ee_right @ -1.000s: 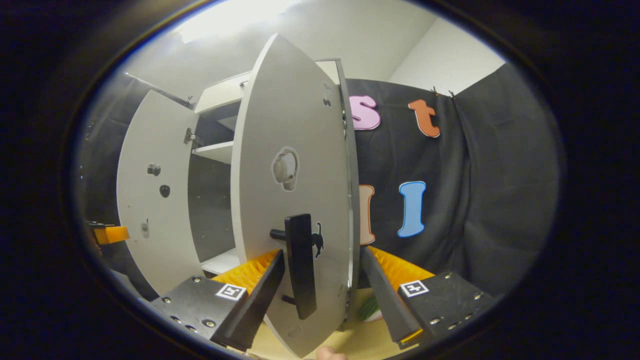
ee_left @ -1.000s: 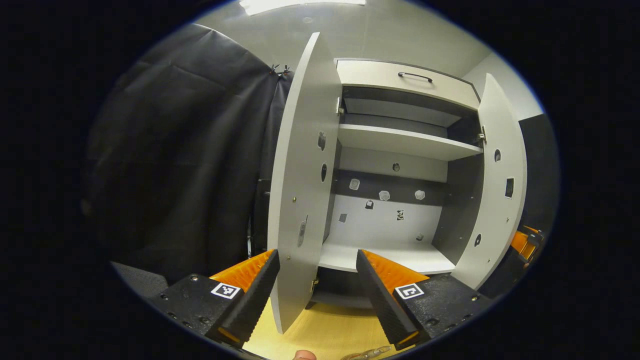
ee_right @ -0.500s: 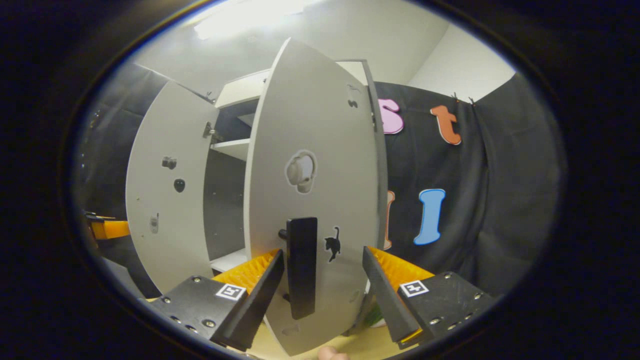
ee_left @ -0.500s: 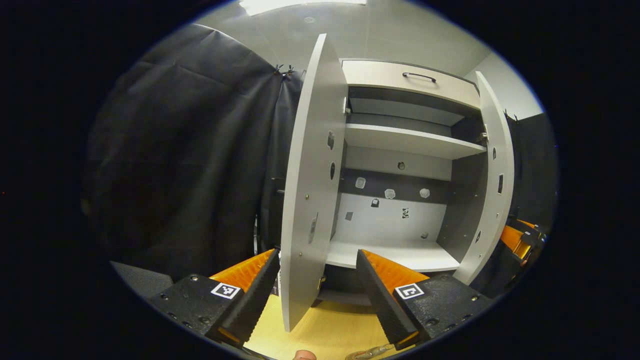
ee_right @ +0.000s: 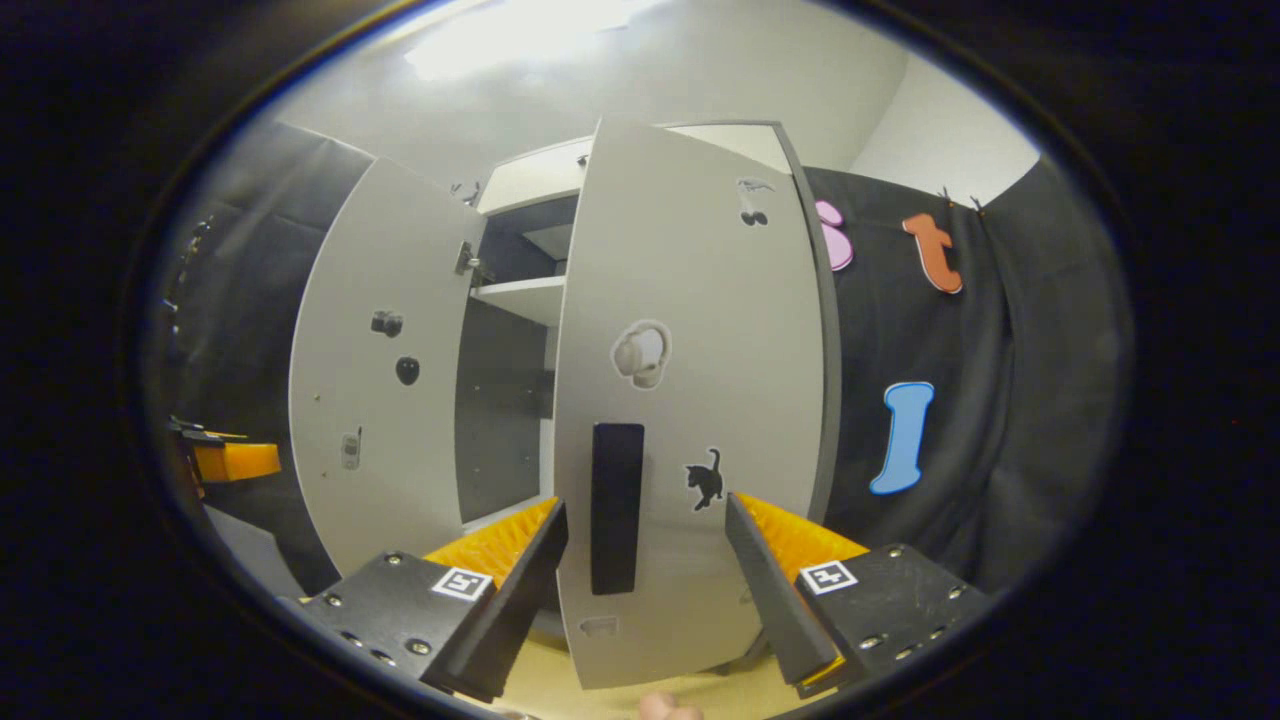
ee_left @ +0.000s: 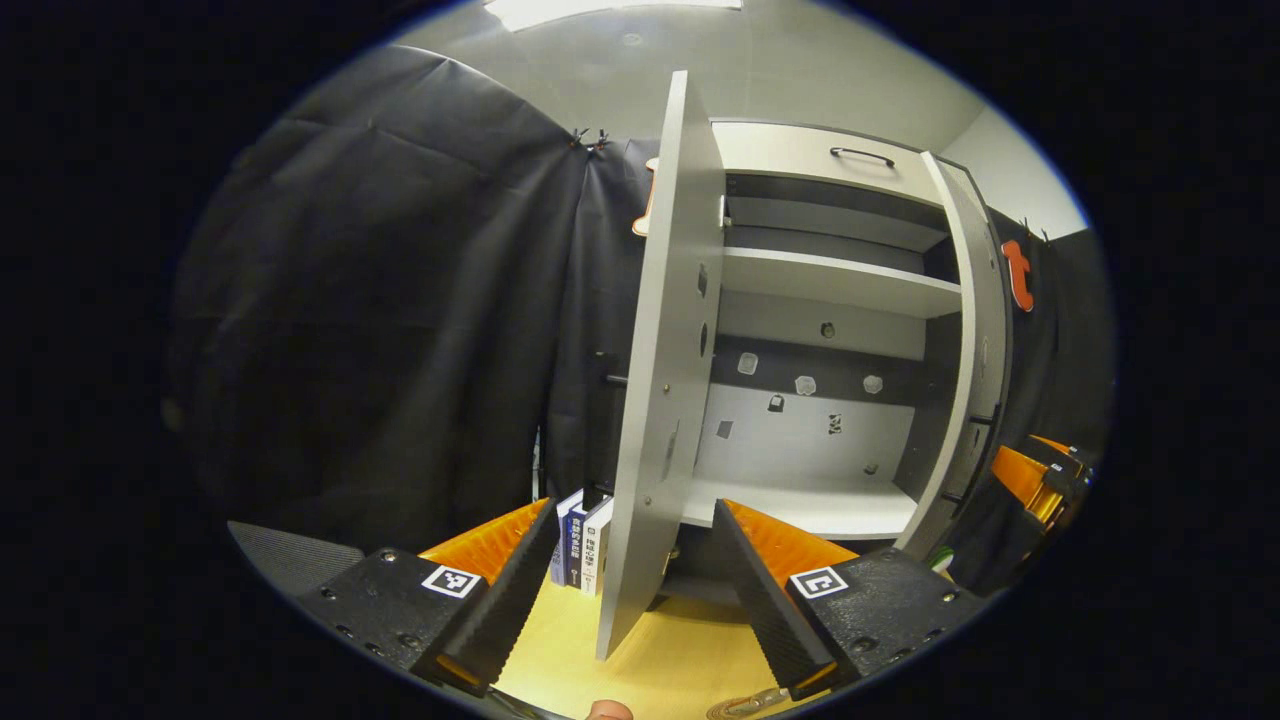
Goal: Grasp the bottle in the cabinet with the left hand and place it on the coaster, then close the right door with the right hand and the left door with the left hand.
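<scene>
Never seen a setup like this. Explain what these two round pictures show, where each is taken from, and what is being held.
No robot here: a person holds a two-finger gripper in each hand, with a camera riding on each. The left gripper view looks past the left gripper, open, at the cabinet's left door, seen edge-on between its fingers. Beyond are empty-looking shelves and small books on the yellow tabletop. The right gripper view shows the right gripper, open, facing the right door and its black handle. Neither gripper holds anything.
</scene>
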### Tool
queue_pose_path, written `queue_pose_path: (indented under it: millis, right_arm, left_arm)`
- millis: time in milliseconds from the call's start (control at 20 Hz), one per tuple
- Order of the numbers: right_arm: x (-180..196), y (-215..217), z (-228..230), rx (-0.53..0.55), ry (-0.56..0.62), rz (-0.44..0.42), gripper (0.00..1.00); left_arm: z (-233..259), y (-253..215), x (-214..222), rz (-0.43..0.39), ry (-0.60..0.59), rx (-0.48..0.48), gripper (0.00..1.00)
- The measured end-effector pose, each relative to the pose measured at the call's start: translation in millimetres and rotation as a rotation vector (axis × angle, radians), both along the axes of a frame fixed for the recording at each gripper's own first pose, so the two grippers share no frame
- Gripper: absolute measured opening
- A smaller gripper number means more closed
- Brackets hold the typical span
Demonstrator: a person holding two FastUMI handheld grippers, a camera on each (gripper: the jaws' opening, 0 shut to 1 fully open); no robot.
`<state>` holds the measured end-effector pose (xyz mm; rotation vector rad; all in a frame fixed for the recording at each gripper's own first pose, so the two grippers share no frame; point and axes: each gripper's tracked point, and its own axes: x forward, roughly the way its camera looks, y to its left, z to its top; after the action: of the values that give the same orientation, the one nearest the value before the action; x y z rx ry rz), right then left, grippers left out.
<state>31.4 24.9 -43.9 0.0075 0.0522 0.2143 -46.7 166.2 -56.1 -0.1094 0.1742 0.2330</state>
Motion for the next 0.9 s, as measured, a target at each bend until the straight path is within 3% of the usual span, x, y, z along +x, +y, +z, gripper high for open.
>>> queue_pose_path:
  millis: [150,200,700,750,900]
  right_arm:
    - [0,4,0,0.007,0.006,0.004,0.92]
    - [0,4,0,0.008,0.006,0.006,0.96]
    - [-1,4,-1,0.008,0.007,-0.003,0.96]
    - [0,5,-1,0.009,0.008,-0.002,0.96]
    - [1,8,-3,0.006,0.013,0.001,0.96]
  left_arm:
    - [-3,3,-2,0.007,0.003,-0.002,0.96]
    - [-3,4,-3,0.009,0.004,-0.002,0.96]
    - [-4,12,-11,0.029,0.008,0.011,0.96]
    - [-4,15,-12,0.033,0.009,0.009,0.93]
    - [-7,23,-18,0.053,0.018,0.007,0.96]
